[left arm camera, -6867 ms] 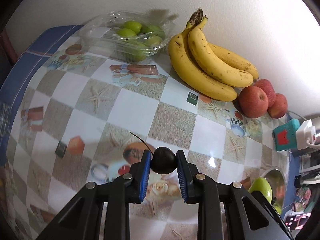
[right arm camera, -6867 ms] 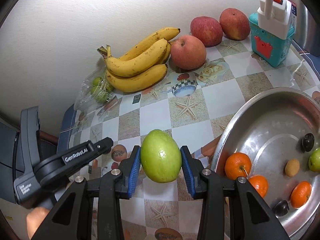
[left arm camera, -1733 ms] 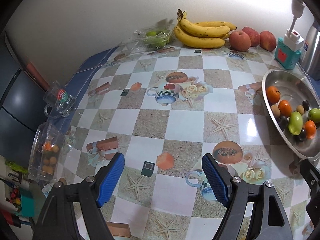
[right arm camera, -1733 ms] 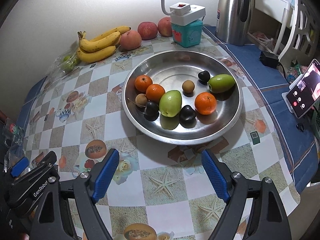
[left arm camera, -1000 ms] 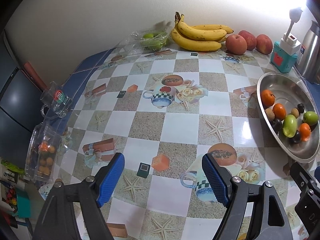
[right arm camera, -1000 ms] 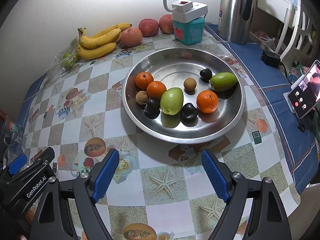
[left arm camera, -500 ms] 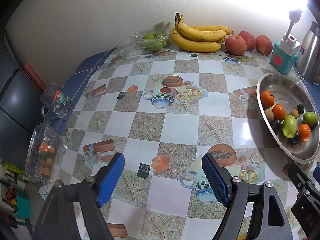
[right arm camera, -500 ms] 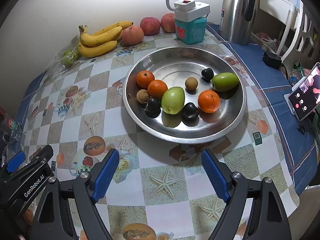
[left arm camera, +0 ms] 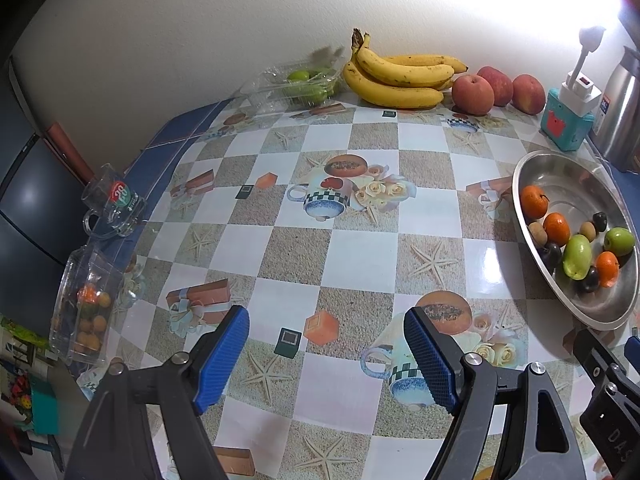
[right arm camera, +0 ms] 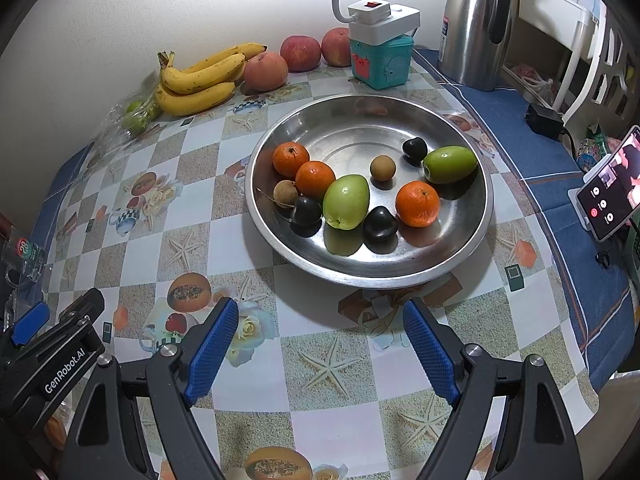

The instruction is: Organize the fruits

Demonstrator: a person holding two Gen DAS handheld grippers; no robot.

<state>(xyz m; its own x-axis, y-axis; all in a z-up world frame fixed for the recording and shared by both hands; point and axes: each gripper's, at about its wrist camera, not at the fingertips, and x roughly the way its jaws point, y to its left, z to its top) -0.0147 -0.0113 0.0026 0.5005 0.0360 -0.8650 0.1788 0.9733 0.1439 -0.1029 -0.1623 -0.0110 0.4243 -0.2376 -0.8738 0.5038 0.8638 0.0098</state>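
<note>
- Steel bowl (right arm camera: 476, 216): three oranges (right arm camera: 417, 203), two green fruits (right arm camera: 346, 201), three dark cherries (right arm camera: 380, 223), two small brown fruits (right arm camera: 383, 167).
- Bananas (right arm camera: 196, 80), apples (right arm camera: 265, 71) by wall.

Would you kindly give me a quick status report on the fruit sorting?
Left tongs open, empty. Right tongs open, empty, short of the metal bowl. Bowl holds oranges, green fruits, dark and brown small ones. Bananas and apples by the wall. Nothing in the way.
</note>
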